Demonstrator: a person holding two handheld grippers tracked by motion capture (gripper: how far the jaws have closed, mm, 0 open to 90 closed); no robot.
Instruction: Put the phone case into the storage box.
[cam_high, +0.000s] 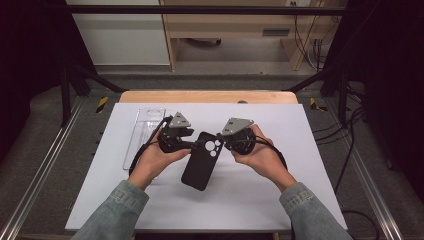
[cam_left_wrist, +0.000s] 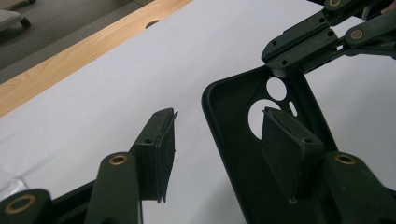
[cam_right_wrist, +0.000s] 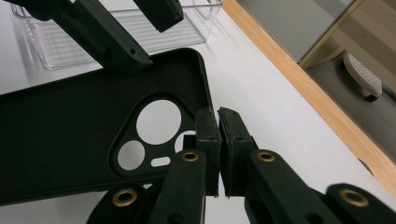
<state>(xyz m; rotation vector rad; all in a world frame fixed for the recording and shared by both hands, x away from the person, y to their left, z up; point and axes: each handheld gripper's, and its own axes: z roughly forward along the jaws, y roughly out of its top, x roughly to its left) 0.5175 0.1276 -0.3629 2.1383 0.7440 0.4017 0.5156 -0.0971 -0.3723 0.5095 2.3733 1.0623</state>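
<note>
Denim-sleeved hands hold both grippers over the white mat (cam_high: 150, 200). Right gripper (cam_right_wrist: 218, 122) pinches the black phone case (cam_high: 200, 162) rim at its camera cutouts; left gripper (cam_left_wrist: 217, 140) straddles the opposite edge, unclamped. No readable writing.

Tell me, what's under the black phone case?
Under the phone case is the white table cover. It shows through the camera holes. The left claw and right claw hold the case up; anything beneath its solid back is hidden.
</note>
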